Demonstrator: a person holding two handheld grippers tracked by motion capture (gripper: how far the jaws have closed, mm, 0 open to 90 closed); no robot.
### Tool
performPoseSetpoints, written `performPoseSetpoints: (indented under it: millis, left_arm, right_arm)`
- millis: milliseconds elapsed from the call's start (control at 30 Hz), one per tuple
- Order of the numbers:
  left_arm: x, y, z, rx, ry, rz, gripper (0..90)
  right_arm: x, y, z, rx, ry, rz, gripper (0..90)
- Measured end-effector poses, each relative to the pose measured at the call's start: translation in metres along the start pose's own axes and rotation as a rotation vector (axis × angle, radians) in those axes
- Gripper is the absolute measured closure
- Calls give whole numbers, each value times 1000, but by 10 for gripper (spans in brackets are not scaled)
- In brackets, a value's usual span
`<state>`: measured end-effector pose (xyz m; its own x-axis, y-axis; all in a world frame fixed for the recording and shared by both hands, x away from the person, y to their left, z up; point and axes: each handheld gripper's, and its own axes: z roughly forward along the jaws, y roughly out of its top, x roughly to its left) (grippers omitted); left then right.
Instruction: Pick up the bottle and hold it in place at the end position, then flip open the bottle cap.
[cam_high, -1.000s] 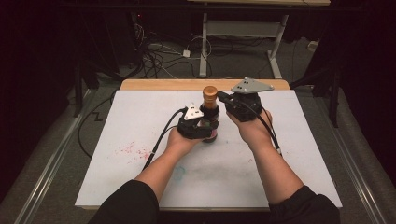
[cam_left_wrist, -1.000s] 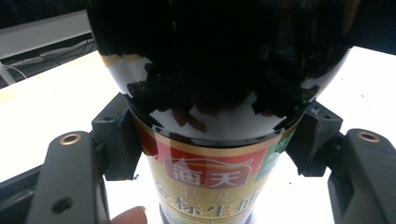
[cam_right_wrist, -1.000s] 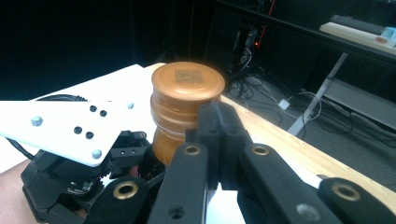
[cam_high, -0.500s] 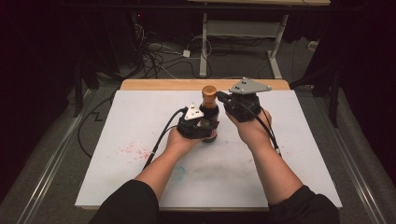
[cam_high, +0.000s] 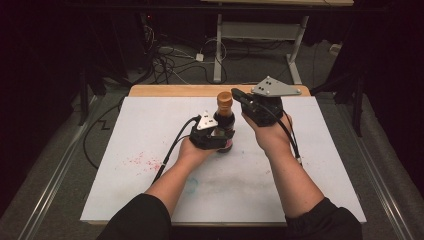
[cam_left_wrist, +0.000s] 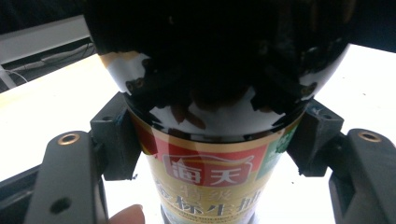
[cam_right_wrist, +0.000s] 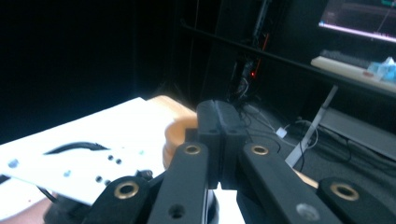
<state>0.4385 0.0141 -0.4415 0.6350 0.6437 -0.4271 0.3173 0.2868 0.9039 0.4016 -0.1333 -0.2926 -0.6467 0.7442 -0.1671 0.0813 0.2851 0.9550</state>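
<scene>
While both forearms reach in from the near edge of the table (cam_high: 125, 165), the left gripper (cam_high: 212, 137) clamps the body of the dark sauce bottle (cam_high: 224, 122), which stands upright toward the far edge, its cap on. The right gripper (cam_high: 239, 95), jaws pressed together and empty, hovers just beside the orange cap (cam_high: 224, 100).

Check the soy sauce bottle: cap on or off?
On. The brown cap sits atop the upright soy sauce bottle, which the left gripper clamps around its body.
</scene>
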Motion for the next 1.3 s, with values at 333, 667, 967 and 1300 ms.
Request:
performPoseSetpoints:
  millis: [333,667,967,1300]
  left_arm:
    - [0,-1,0,-11,-4,-9,286]
    - [0,-2,-2,-11,-4,-3,286]
    - [1,-1,-1,-17,-12,-10,287]
    - [1,-2,-1,-21,-6,-9,287]
  right_arm:
    - [-14,-25,0,38,-6,36,900]
    - [-15,-38,6,103,10,28,900]
    - [-6,-28,9,110,24,-2,900]
    - [-1,-21,11,110,23,-19,900]
